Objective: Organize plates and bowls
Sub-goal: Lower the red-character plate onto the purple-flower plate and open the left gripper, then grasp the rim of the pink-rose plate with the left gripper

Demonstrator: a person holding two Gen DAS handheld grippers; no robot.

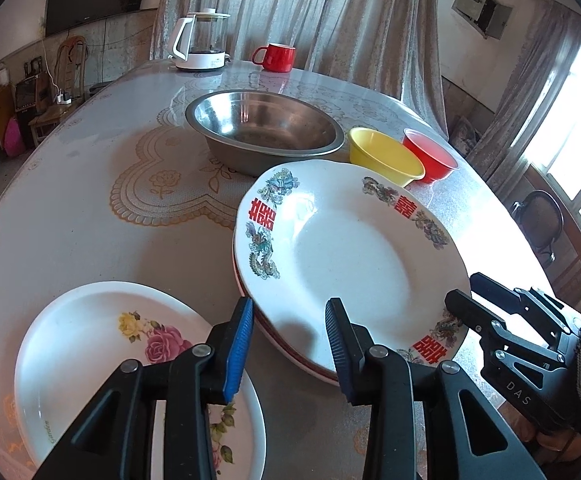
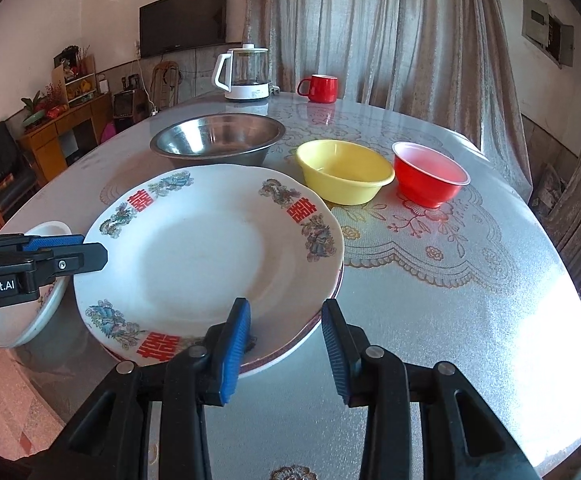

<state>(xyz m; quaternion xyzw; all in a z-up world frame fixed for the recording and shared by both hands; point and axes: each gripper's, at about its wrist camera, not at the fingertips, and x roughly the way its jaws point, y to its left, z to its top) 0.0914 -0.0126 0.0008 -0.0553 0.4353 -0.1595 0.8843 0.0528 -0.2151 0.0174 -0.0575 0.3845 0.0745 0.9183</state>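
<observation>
Dragon plate stacked on a red-rimmed one; rose plate, steel bowl, yellow bowl, red bowl loose on my desk. Both claws, left and right, part-open, empty.

A lived-in family room at home, with a round dining table in the middle.

The table wore a lace-patterned cover under clear plastic and carried a kettle, a red mug, a steel basin, plastic bowls and flowered plates. A flat television hung on the pale wall above a wooden cabinet crowded with ornaments and flowers. Long grey curtains covered the far wall, a small fuse box sat open on the plaster, and daylight came through a window beside a wooden chair.
</observation>
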